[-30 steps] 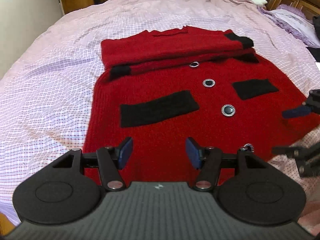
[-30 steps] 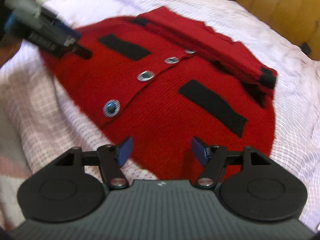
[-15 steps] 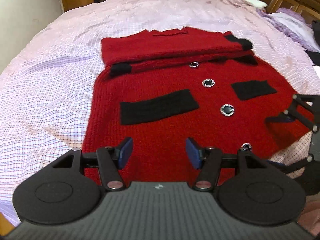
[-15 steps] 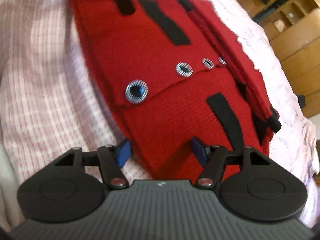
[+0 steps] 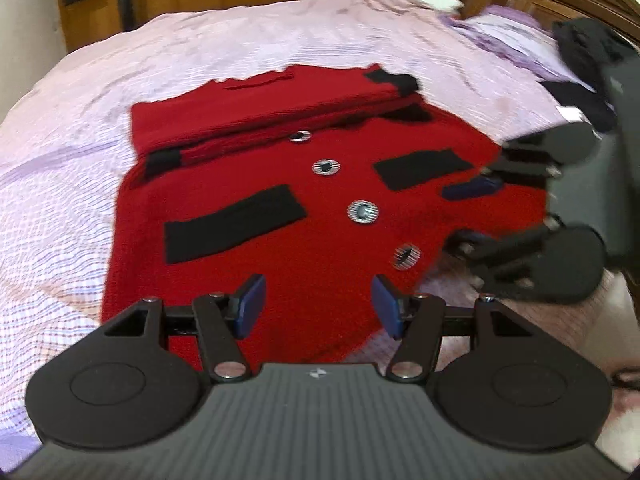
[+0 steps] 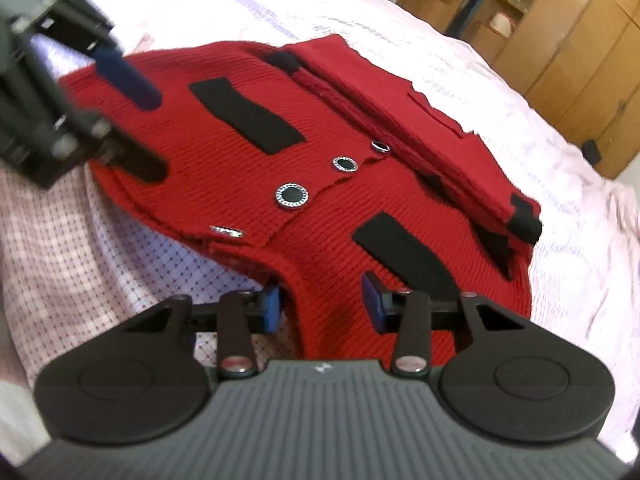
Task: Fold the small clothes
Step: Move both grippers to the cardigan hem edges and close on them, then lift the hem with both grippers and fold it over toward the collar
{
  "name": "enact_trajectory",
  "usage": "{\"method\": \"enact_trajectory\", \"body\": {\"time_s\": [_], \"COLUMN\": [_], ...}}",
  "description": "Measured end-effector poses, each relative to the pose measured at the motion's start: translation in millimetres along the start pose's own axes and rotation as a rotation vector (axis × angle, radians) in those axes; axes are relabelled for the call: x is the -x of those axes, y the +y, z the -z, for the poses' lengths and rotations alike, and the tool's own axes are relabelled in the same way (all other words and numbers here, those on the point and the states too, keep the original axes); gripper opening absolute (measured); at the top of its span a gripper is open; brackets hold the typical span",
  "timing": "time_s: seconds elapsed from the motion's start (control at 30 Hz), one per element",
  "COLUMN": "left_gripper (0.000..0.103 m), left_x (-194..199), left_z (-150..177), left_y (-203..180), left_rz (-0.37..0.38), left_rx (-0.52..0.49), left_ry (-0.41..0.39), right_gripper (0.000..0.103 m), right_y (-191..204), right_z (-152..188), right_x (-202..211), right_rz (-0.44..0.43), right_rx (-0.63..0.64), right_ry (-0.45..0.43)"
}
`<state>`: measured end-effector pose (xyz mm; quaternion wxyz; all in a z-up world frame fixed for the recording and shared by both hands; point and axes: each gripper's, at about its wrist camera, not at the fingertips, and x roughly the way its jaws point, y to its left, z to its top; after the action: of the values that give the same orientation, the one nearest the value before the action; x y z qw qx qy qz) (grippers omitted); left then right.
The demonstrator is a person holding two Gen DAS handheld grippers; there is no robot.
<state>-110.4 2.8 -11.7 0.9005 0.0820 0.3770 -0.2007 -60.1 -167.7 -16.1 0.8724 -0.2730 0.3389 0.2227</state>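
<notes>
Both jaws spread: my left gripper (image 5: 316, 306) and right gripper (image 6: 320, 302) sit lower centre over the red cardigan's (image 5: 280, 208) hem.

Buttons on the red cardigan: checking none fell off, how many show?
4, in a line down the front: top button beside the folded sleeves, second, third, fourth near the hem. Others may be hidden.

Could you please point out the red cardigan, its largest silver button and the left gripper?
red cardigan (image 5: 304, 280), left wrist view, bare knit near hem.
silver button (image 6: 291, 196), right wrist view, dark centre.
left gripper (image 5: 318, 306), left wrist view, between fingertips.
</notes>
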Motion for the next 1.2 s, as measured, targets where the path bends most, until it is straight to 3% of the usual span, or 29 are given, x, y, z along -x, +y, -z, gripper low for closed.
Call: {"method": "enact_trajectory", "body": {"time_s": [0.2, 0.47, 0.53, 0.77, 1.0, 1.2], "left_gripper": [0.073, 0.073, 0.073, 0.049, 0.015, 0.01], "left_x": [-5.3, -37.6, -36.9, -39.0, -35.7, -22.5], "left_z": [11.9, 17.6, 18.9, 18.5, 8.9, 0.9], "left_y": [-17.3, -7.6, 3.2, 30.5, 34.9, 36.8], "left_rz": [-0.026, -0.304, -0.337, -0.316, -0.261, -0.244], "left_rx": [-0.112, -0.19, -0.177, -0.078, -0.021, 0.022], "left_ry": [0.024, 0.065, 0.052, 0.039, -0.017, -0.071], "right_gripper": [0.043, 0.044, 0.044, 0.044, 0.044, 0.04], "right_y": [-11.6, -14.6, -17.0, -31.0, -49.0, -49.4], "right_z": [-2.3, 7.3, 13.0, 28.6, 36.5, 39.3], "right_x": [-0.4, 8.3, 9.0, 8.7, 6.6, 11.5], "right_rz": [-0.005, 0.008, 0.012, 0.024, 0.029, 0.03], "right_rx": [-0.073, -0.084, -0.08, -0.101, -0.166, -0.158], "right_ry": [-0.019, -0.023, -0.008, 0.068, 0.076, 0.08]}}
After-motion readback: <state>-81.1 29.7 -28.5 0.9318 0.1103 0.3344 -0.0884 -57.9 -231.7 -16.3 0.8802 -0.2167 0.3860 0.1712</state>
